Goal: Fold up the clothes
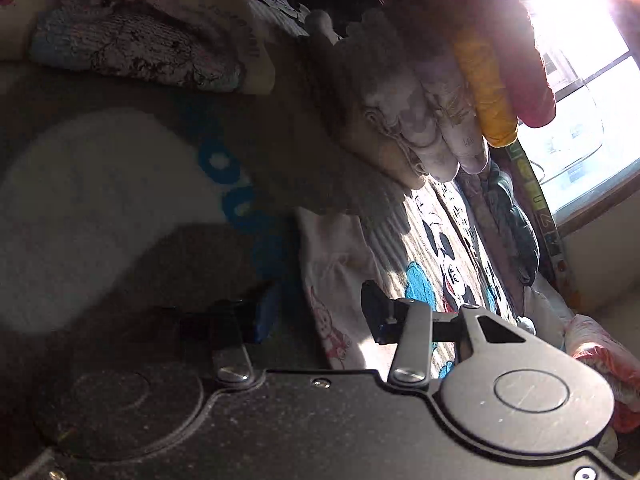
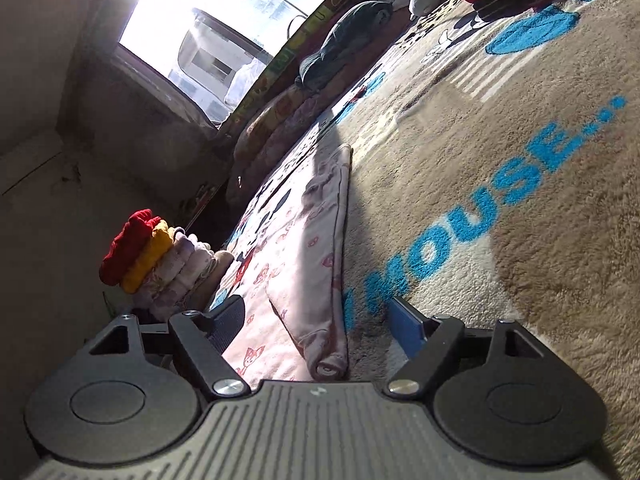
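A stack of folded clothes [image 2: 156,260] stands at the blanket's [image 2: 520,200] edge. A pink garment [image 2: 304,264] lies flat, part-folded, between my right gripper's [image 2: 320,316] spread fingers. My left gripper [image 1: 316,316] gapes, empty.

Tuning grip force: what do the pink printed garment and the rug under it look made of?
Pink printed garment: thin soft knit, probably cotton jersey; matte, drapes flat, edge rolls at the cuff. Rug: deep plush pile, likely synthetic; fuzzy tufts, slight sheen in sunlight.

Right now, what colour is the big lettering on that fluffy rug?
Bright blue, on the beige rug; the lettering shows best in the right wrist view.
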`<state>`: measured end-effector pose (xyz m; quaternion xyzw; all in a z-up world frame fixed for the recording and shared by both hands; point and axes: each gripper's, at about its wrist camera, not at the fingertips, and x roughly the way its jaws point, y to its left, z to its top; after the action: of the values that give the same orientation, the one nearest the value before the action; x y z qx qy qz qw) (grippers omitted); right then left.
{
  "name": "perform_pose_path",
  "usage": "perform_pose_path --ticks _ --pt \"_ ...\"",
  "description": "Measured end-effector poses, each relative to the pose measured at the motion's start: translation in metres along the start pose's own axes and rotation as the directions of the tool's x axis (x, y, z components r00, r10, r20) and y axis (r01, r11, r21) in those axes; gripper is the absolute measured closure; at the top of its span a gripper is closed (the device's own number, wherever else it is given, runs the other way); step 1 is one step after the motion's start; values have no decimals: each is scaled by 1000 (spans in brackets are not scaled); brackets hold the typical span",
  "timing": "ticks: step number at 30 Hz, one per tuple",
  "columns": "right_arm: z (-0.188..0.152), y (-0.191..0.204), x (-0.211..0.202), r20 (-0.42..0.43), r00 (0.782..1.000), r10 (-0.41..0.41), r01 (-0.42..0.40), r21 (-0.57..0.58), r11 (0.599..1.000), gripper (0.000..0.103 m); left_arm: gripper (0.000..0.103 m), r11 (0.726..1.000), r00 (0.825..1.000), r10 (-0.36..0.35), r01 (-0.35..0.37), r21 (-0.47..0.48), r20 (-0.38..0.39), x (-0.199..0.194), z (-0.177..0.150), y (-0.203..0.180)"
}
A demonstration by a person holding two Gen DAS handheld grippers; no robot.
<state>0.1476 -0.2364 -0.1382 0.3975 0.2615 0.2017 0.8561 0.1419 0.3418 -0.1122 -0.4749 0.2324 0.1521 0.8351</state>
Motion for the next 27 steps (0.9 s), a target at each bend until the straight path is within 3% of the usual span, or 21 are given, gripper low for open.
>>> perform_pose_path --ticks 2,7,8,9,14,20,27 --pt "1 0 2 1 1000 2 -2 2 1000 25 60 1000 1000 10 -10 1 6 5 4 -1" --pt "3 -2 2 0 1000 10 -10 8 1000 23 76 1000 1000 22 -22 6 13 12 8 -7" --pt "4 -2 2 0 1000 11 -11 12 1000 23 93 1000 1000 14 -14 16 5 13 7 -9" --pt "5 -3 2 -1 1000 13 -13 16 1000 23 100 999 1000 17 -17 30 7 12 7 -13" --pt "8 -5 1 -2 1000 22 -22 38 999 23 100 988 999 -3 -4 153 44 -3 -4 -53" --pt "11 -8 -5 6 999 42 -42 75 996 23 100 949 992 -115 92 303 58 -28 -23 -127" --pt "17 -16 -19 43 997 61 -66 129 989 23 100 861 974 -226 192 470 15 -41 -67 -217"
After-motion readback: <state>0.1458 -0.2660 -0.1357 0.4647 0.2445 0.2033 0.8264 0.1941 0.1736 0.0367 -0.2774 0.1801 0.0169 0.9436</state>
